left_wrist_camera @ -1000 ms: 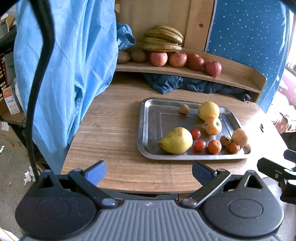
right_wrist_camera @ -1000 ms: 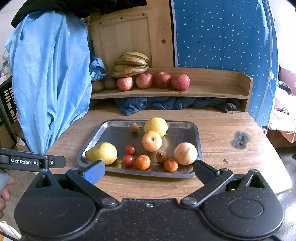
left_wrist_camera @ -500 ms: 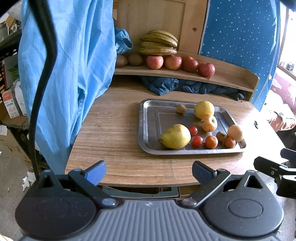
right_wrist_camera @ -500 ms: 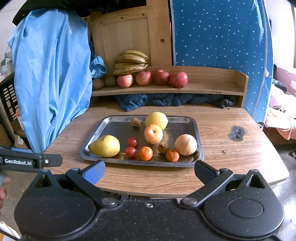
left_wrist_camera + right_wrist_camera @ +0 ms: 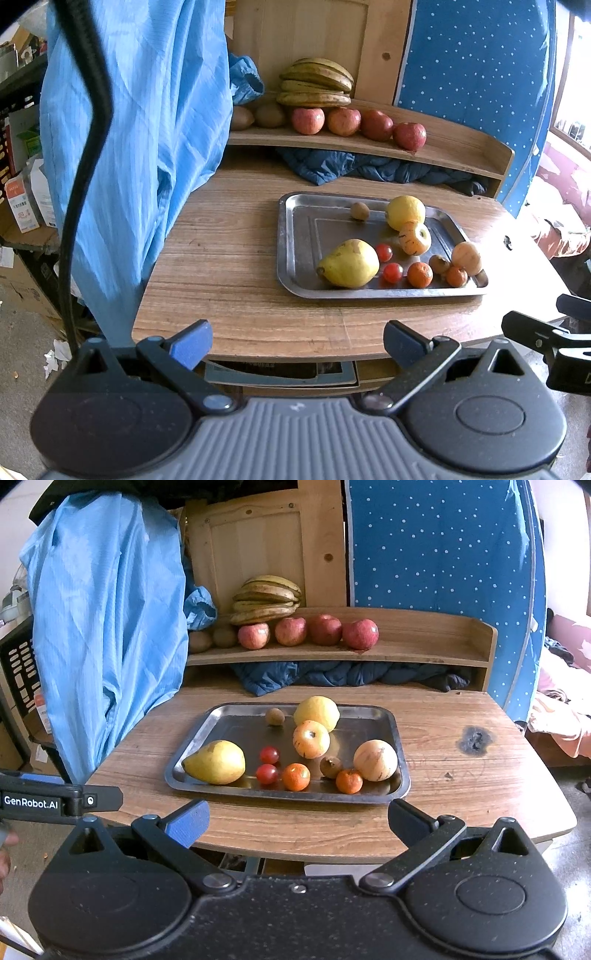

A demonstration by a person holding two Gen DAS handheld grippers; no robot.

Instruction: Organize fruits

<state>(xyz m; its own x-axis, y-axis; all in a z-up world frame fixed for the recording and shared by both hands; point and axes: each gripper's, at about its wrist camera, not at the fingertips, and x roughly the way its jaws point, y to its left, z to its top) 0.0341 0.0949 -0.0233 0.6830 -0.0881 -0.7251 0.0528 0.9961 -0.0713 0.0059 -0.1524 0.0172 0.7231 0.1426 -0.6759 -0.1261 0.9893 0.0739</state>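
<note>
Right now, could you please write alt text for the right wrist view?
A steel tray of mixed fruit, with a yellow pear at its near left, sits on a wooden table. The open right gripper hovers at the near edge; red apples and bananas line the shelf behind.

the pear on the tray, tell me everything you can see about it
The pear is large, yellow-green and smooth, with faint brown speckling near its top. It lies on its side in the near left part of the metal tray, narrow end pointing left toward the rim, and looks whole. It rests on the tray floor, apart from the two cherry tomatoes to its right. Neither gripper touches it.
</note>
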